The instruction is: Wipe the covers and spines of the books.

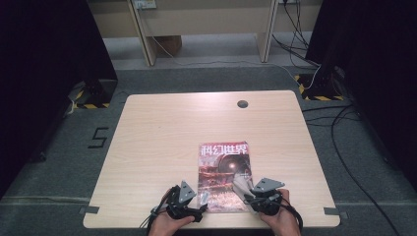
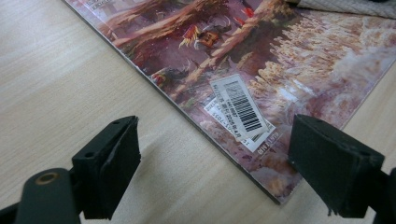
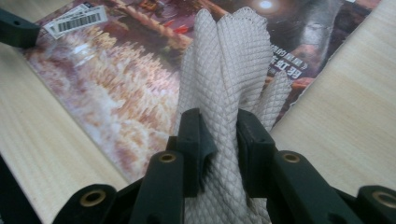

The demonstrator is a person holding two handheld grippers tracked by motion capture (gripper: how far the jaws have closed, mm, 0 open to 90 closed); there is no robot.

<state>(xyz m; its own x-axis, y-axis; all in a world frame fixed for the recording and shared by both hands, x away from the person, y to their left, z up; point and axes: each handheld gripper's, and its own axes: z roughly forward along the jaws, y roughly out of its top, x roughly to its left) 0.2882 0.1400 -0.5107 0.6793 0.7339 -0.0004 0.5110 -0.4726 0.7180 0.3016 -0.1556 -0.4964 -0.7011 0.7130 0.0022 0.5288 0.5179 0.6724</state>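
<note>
A magazine (image 1: 223, 174) with a dark red illustrated cover lies flat near the table's front edge. In the left gripper view its near corner (image 2: 261, 154) with a barcode sticker (image 2: 240, 111) lies between and just beyond the jaws. My left gripper (image 2: 212, 158) stands open at that corner, its jaws wide apart and nothing pinched. My right gripper (image 3: 219, 140) is shut on a bunched grey-white textured cloth (image 3: 229, 65), held over the magazine's lower right part (image 3: 116, 88). In the high view both grippers, left (image 1: 196, 202) and right (image 1: 248, 195), flank the magazine's near edge.
The light wooden table (image 1: 162, 128) has a round cable hole (image 1: 242, 103) at the back. Cables run over the grey floor at the right (image 1: 339, 128). Black partitions stand on both sides, with a wooden frame behind.
</note>
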